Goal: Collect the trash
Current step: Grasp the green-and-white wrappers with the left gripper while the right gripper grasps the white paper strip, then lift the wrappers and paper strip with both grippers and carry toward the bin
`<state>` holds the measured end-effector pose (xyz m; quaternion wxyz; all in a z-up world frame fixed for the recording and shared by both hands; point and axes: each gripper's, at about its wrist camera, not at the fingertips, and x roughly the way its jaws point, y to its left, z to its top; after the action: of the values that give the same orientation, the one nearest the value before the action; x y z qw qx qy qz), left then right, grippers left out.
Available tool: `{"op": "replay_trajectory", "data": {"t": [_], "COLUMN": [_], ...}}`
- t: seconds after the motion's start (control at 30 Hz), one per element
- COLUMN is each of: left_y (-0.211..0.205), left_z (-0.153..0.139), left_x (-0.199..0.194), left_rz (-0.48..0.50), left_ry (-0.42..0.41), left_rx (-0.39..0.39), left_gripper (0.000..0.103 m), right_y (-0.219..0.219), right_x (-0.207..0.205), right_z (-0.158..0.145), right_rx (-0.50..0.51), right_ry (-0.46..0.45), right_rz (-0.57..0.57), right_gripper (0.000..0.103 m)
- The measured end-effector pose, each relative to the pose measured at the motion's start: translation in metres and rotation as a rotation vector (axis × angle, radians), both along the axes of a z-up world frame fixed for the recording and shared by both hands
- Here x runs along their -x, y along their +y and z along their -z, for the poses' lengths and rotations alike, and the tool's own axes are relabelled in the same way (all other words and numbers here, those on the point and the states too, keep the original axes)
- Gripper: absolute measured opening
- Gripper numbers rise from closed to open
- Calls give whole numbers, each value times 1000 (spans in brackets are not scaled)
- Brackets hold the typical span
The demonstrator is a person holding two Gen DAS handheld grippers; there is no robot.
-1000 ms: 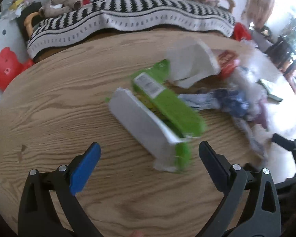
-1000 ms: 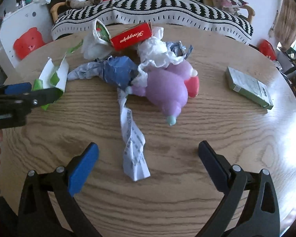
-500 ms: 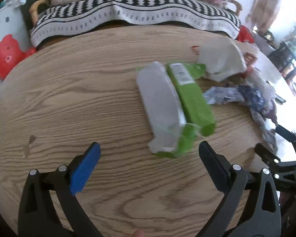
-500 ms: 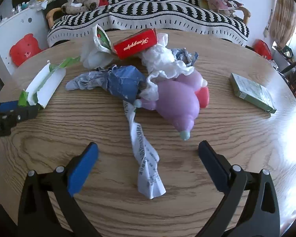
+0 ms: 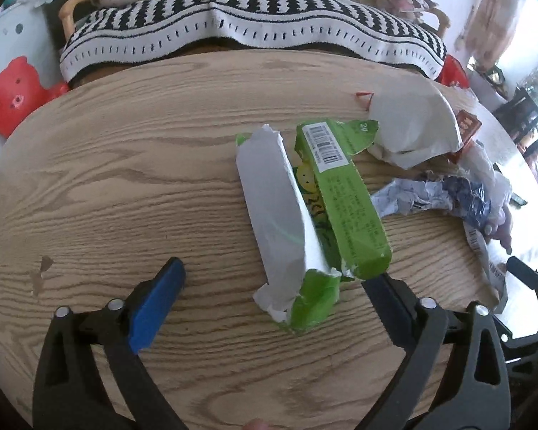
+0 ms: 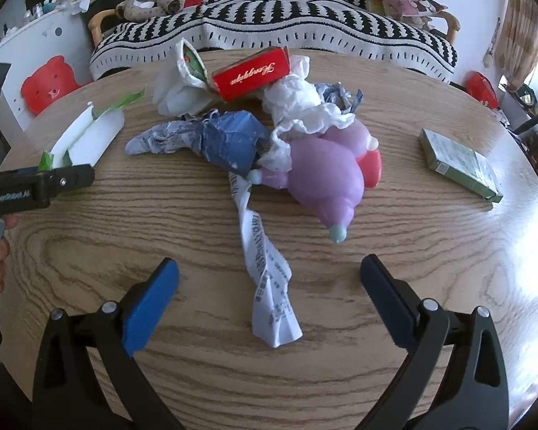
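A torn green and white carton (image 5: 305, 211) lies flat on the round wooden table (image 5: 125, 186), its near end between the tips of my open left gripper (image 5: 272, 286); it also shows in the right wrist view (image 6: 86, 136). My open right gripper (image 6: 269, 286) hovers over a twisted paper receipt (image 6: 265, 268). Beyond the receipt lie a crumpled blue wrapper (image 6: 226, 139), white tissue (image 6: 297, 107), a purple plastic toy (image 6: 326, 175), a red box (image 6: 251, 73) and a white wrapper (image 6: 181, 89).
A green box (image 6: 459, 163) lies apart at the table's right side. A striped sofa (image 6: 269, 32) stands behind the table, with a red bear-shaped chair (image 6: 46, 84) at the left. My left gripper (image 6: 36, 188) shows at the right view's left edge.
My left gripper has moved closer to the green carton, which now reaches between its fingertips. My right gripper has drawn nearer to the receipt. Both stay open.
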<state>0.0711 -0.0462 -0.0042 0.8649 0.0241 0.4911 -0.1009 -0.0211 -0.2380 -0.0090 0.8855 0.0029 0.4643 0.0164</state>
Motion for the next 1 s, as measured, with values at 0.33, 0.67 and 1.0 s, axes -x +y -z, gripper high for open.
{"op": "replay_trajectory", "data": {"t": [0.33,0.67,1.0], "left_y": [-11,-12,0], "left_z": [-15,-38,-32], "left_x": [9,32,39], "left_rz": [80,117,109], "left_ry": [-48,-120,-100], "left_rx": [-33,-10,-27], "left_gripper": [32,32,32], "right_y": [-10,2,-17], "right_x": [15,32,27], "right_z": [-14,-42,-43], "right_rx": [-122,-141,-142], "right_ry": [-73,-197,-215], "right_rz": [-37,-59,41], "right_gripper": [19,19,19]}}
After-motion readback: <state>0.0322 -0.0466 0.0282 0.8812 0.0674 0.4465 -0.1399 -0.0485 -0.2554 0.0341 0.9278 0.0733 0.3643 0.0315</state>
